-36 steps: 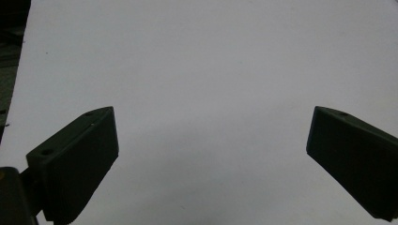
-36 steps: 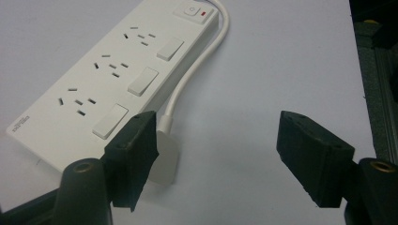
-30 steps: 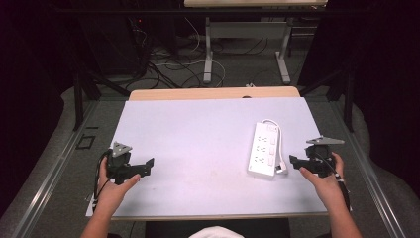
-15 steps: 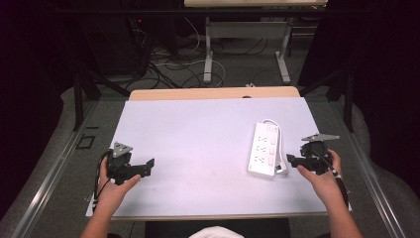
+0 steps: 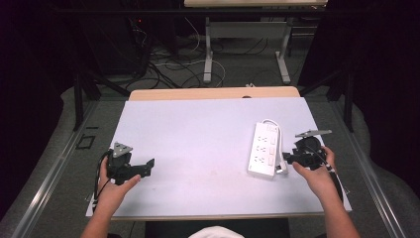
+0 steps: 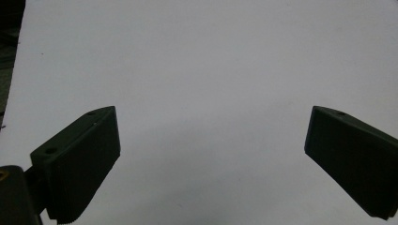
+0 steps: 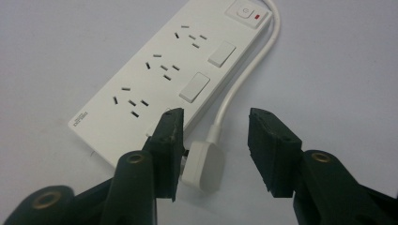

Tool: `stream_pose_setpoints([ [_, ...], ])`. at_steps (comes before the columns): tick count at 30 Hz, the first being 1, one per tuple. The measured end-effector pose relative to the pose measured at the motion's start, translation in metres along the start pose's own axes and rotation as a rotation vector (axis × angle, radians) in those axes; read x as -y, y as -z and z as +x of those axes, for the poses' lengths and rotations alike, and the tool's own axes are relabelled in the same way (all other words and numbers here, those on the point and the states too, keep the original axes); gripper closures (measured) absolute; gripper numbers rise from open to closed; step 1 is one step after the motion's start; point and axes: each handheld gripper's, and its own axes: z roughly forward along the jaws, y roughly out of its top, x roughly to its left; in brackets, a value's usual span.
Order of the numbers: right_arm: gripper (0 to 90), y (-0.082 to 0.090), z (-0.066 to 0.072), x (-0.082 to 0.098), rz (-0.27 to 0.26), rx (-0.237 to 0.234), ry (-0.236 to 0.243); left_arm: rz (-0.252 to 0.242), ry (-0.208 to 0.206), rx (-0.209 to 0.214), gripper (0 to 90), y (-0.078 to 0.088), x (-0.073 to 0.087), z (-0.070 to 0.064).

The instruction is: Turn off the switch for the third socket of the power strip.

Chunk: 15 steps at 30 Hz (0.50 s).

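Closing in: right hand-held gripper (image 5: 288,157) has edged left since 1 s ago, jaws part-open, now straddling white plug (image 7: 202,165) beside power strip (image 5: 263,149) on worktop (image 5: 198,148). Likely plug grasp next. Left hand-held gripper (image 5: 148,166) unmoved, jaws wide, empty.

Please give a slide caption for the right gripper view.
Open right gripper above the white plug beside a power strip.

R claw (image 7: 213,150) agape — plug (image 7: 202,165) between jaws, pwr strip (image 7: 159,79) behind.
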Motion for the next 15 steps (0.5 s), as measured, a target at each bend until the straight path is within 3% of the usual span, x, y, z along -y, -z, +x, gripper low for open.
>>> stream_pose_setpoints([
  [12, 75.0, -0.0050, 0.0090, -0.0066, 0.044, -0.058, -0.037, -0.002, -0.003, 0.001, 4.0, -0.0006, 0.0005, 0.0000],
  [15, 78.0, -0.0075, 0.0100, -0.0081, 0.057, -0.074, -0.022, 0.009, -0.012, 0.002, 4.0, -0.0005, 0.0007, 0.0004],
])
